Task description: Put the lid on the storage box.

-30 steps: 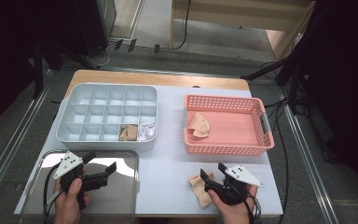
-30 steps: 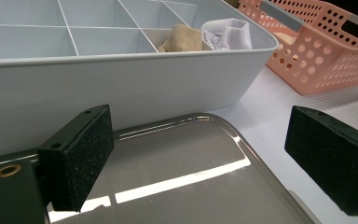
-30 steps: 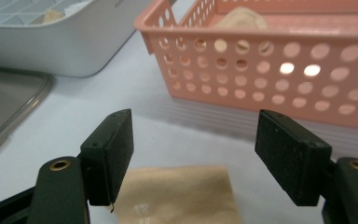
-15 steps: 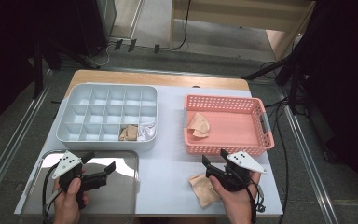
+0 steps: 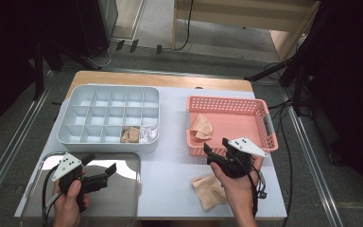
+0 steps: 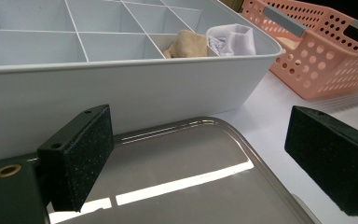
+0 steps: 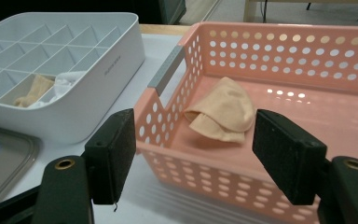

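My right gripper [image 5: 211, 155] hangs open and empty above the table, just in front of the pink basket [image 5: 266, 118]. In the right gripper view its gripper [image 7: 200, 154] points over the near wall of the basket [image 7: 168, 70] at a beige sock [image 7: 223, 114] lying inside. A second beige sock [image 5: 210, 191] lies flat on the table beside my right wrist. My left gripper [image 5: 100, 163] rests open over the steel tray [image 5: 123, 189]; the left gripper view has its gripper [image 6: 205, 161] with nothing between its pads [image 6: 79, 158].
A white compartment box [image 5: 108, 113] stands at the back left, with a beige sock [image 5: 131, 135] and a white sock [image 5: 149, 133] in its front right cells. The pale tabletop [image 5: 170, 170] has free room between the steel tray and the loose sock.
My right gripper has risen from beside the beige sock on the table and moved toward the pink basket, still open and empty. The left gripper has not moved.
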Demonstrator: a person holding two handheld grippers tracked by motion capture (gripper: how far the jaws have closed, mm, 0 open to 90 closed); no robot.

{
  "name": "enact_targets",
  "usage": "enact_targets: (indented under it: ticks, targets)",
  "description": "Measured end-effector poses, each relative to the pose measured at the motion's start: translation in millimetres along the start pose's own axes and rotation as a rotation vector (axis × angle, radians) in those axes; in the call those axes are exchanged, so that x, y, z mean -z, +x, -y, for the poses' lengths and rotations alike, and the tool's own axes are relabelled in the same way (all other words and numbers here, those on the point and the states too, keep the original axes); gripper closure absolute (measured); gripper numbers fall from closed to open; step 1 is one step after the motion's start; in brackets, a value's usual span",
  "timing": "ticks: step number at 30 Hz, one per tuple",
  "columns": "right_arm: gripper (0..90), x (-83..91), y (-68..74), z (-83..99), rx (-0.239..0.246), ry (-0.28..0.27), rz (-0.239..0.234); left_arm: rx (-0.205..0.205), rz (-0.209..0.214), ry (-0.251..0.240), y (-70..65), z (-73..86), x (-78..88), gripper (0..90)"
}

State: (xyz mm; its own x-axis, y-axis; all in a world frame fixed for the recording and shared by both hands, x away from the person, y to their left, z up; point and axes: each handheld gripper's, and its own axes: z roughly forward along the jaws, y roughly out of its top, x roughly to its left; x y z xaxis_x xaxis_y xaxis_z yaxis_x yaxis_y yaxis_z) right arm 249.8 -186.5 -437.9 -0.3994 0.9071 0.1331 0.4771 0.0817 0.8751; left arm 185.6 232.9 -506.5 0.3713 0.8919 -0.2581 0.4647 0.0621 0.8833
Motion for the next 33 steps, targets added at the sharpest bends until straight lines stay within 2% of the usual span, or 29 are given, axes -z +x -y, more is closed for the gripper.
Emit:
enact_targets:
  ticks: [7, 17, 33]
  targets:
    - [30.5, -11.4, -1.3, -16.0, 0.0, 0.003, 0.008, 0.001, 0.002, 0.0, -0.2, -0.2, 0.3, 8.5]
    - [30.8, -27.5, -8.3, -29.4, -0.007, 0.017, 0.032, 0.001, 0.002, -0.002, 0.6, -0.7, 1.2, 8.5]
    - [31.2, -57.3, -17.9, -39.7, -0.03, 0.04, 0.063, 0.004, 0.0, -0.007, 2.1, -1.0, 1.3, 8.5]
